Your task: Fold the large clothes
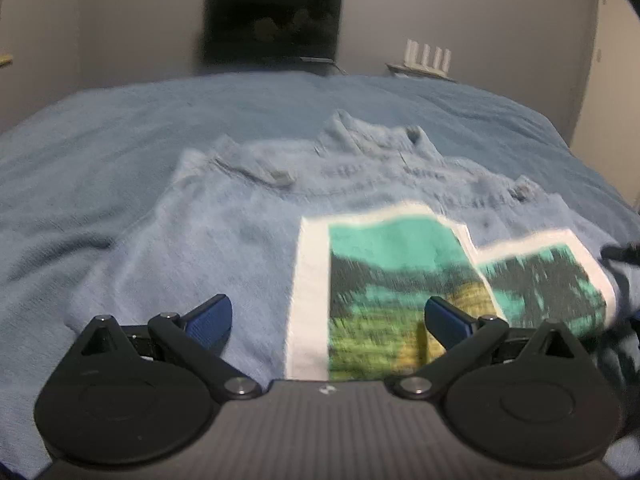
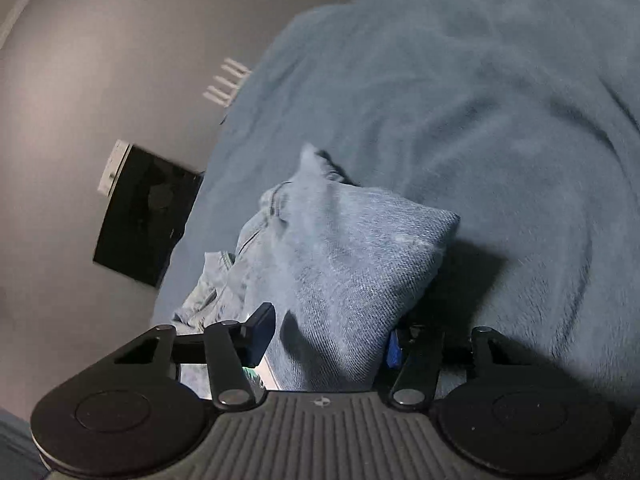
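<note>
The jacket (image 1: 248, 216) lies on the bed (image 1: 200, 112). The left gripper (image 1: 328, 320) hovers wide over it, holding nothing. The right gripper (image 2: 324, 340) pinches a raised denim fold.

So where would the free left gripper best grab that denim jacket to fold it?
Probably the near left hem edge of the jacket, coming in low from the front. That edge lies flat and free on the bed, right ahead of the open left gripper. The right gripper has the other side.

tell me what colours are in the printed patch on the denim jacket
Teal, dark grey-black and yellow-green inside a white border: the printed patch on the light blue denim jacket, clearest in the left wrist view.
</note>
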`<state>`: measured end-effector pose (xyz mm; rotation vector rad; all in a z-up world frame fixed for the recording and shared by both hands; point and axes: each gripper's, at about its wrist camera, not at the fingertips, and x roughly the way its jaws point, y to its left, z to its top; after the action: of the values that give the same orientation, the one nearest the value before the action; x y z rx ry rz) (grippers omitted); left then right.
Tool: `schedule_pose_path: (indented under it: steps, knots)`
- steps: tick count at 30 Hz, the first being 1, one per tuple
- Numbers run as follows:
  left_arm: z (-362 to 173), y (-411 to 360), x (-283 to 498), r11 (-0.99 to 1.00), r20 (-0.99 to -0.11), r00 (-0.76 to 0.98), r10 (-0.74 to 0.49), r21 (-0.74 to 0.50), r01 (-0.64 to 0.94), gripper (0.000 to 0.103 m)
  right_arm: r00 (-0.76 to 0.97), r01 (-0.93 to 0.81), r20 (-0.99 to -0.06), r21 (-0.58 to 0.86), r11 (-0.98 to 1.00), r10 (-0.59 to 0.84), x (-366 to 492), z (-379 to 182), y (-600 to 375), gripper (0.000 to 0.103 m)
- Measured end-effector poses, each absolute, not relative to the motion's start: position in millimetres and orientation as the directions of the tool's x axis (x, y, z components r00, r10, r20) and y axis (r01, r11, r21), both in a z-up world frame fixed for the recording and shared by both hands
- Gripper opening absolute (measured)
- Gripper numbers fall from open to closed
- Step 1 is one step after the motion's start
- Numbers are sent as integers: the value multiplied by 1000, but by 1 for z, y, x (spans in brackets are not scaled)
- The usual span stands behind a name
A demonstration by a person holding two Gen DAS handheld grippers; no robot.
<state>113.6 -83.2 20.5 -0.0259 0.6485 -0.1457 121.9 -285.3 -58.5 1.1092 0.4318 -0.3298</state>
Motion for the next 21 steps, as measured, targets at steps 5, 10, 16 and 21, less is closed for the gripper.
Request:
schedule_pose_path:
  steps: [5,10,16,21]
  knots:
    - [62,-97,139,981,-590,784,-193,-140,136,103,865,462,-500,760,458,-44,133,-58,-284,59]
    - [94,-128,192,918,-643,677,-359,-373,133,103,876,457,-478,865,205,67,128,-102,-314,59]
    - [110,-198,259,868,-703,532,-472,-477,138,103,905,376,-425,781,498,-17,132,-57,-284,49]
    - [123,-282,303,912,-816,419,-398,-301,279,103,910,345,-411,685,641,-50,140,-43,-268,45]
